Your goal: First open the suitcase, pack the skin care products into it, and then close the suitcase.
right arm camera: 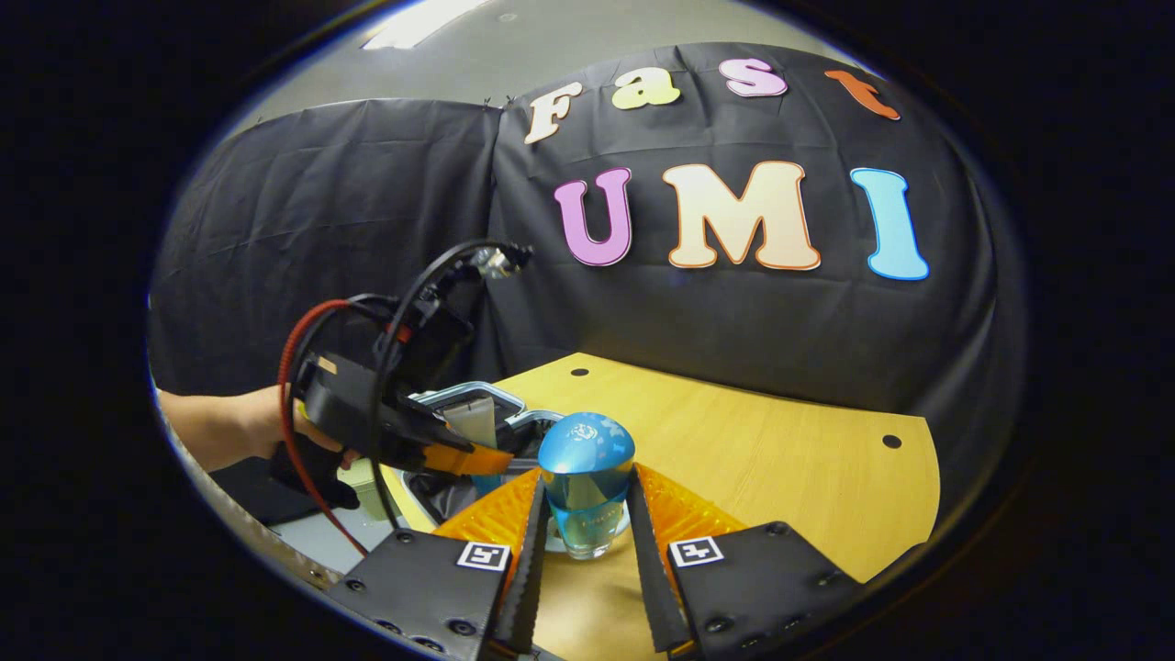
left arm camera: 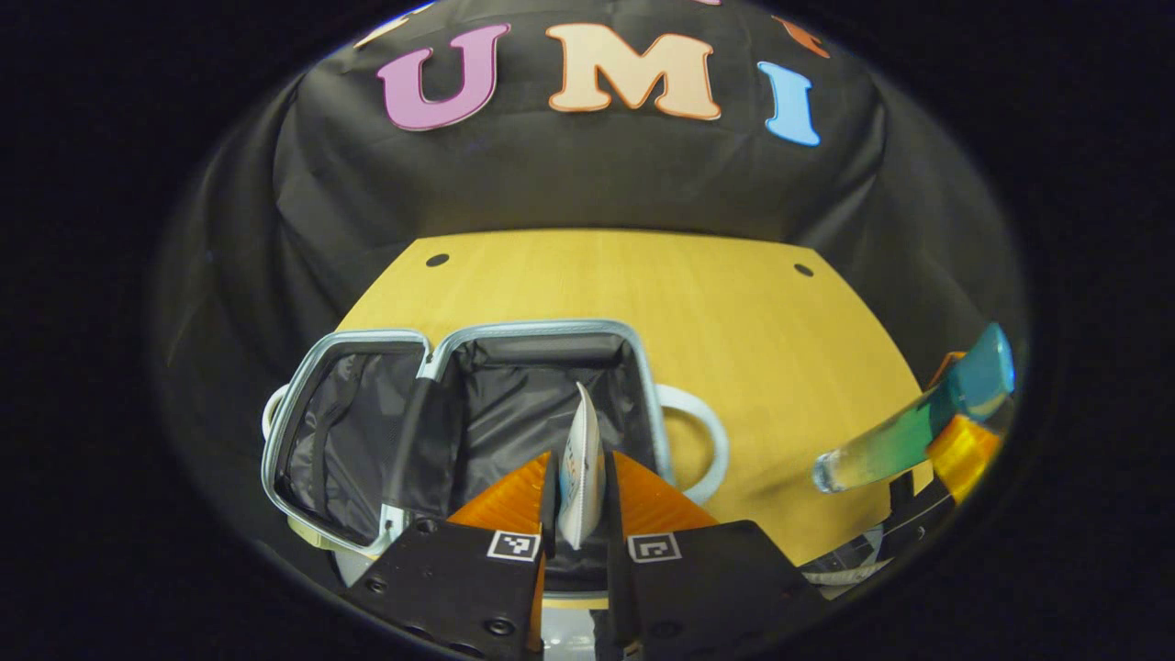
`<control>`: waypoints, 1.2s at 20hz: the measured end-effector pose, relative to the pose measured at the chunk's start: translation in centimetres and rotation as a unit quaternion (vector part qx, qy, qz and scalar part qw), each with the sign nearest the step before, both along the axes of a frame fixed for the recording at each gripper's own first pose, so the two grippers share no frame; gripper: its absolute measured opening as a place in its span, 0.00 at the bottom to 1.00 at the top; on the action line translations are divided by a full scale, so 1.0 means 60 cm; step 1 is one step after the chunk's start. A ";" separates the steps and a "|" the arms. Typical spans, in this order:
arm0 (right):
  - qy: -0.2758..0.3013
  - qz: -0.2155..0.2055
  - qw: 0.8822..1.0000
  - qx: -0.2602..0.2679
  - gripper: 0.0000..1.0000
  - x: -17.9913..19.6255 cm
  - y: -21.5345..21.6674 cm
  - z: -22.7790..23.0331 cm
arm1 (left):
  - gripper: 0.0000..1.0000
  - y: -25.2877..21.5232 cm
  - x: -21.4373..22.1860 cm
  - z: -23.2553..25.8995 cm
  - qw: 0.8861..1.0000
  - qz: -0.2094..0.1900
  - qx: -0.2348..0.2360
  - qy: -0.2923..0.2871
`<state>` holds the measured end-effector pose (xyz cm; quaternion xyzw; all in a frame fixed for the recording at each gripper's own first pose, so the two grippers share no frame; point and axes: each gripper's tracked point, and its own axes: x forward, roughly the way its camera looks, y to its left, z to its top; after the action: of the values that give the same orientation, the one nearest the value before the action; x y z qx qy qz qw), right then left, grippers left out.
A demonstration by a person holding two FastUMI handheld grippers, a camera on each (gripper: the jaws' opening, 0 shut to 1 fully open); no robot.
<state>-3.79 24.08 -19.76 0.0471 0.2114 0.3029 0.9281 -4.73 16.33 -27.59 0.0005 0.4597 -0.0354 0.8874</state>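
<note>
**Two things held over the open case**

Left gripper view: the left gripper (left arm camera: 581, 500) pinches a flat white packet (left arm camera: 581, 468) above the open suitcase (left arm camera: 459, 431) with soft grey lining. Bare wood table (left arm camera: 716, 321) lies beyond.

Right gripper view: the right gripper (right arm camera: 586, 514) squeezes a shiny blue bottle (right arm camera: 586, 487) with a round cap, near the suitcase edge.

There is one open suitcase (left arm camera: 459, 422) at about 7 o'clock on the one tabletop (left arm camera: 734, 367), one thin white packet (left arm camera: 580, 468) in it, one blue-capped bottle (right arm camera: 585, 491), two grippers, the left (left arm camera: 582, 500) and the right (right arm camera: 587, 528), and two small dark holes in the wood.
</note>
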 end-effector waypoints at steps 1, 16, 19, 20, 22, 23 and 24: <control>0.004 -0.002 1.000 0.003 0.49 0.000 0.010 0.002 | 0.20 0.013 -0.003 -0.014 1.000 0.000 0.003 0.017; 0.165 0.004 0.985 0.059 0.46 -0.013 0.170 -0.072 | 0.81 0.111 0.060 -0.046 0.998 -0.016 -0.049 0.019; 0.218 0.009 0.975 0.047 0.45 -0.030 0.194 -0.127 | 0.76 0.179 0.071 -0.013 0.999 0.010 -0.048 -0.004; 0.236 0.009 0.971 0.041 0.45 -0.037 0.199 -0.147 | 0.76 0.207 0.071 -0.011 0.999 0.024 -0.047 -0.008; 0.268 0.011 0.963 0.029 0.49 -0.040 0.220 -0.192 | 0.76 0.263 0.064 -0.010 0.998 0.052 -0.041 -0.008; 0.277 0.009 0.960 0.024 0.49 -0.042 0.226 -0.209 | 0.80 0.290 0.058 -0.012 0.997 0.066 -0.038 -0.006; 0.283 0.007 0.959 0.018 0.45 -0.041 0.229 -0.223 | 0.80 0.314 0.051 -0.013 0.996 0.080 -0.036 -0.004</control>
<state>-6.22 37.85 -33.16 0.1457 0.4608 0.2873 0.8270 -1.65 35.17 -28.35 -0.0679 0.4535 0.0194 0.8885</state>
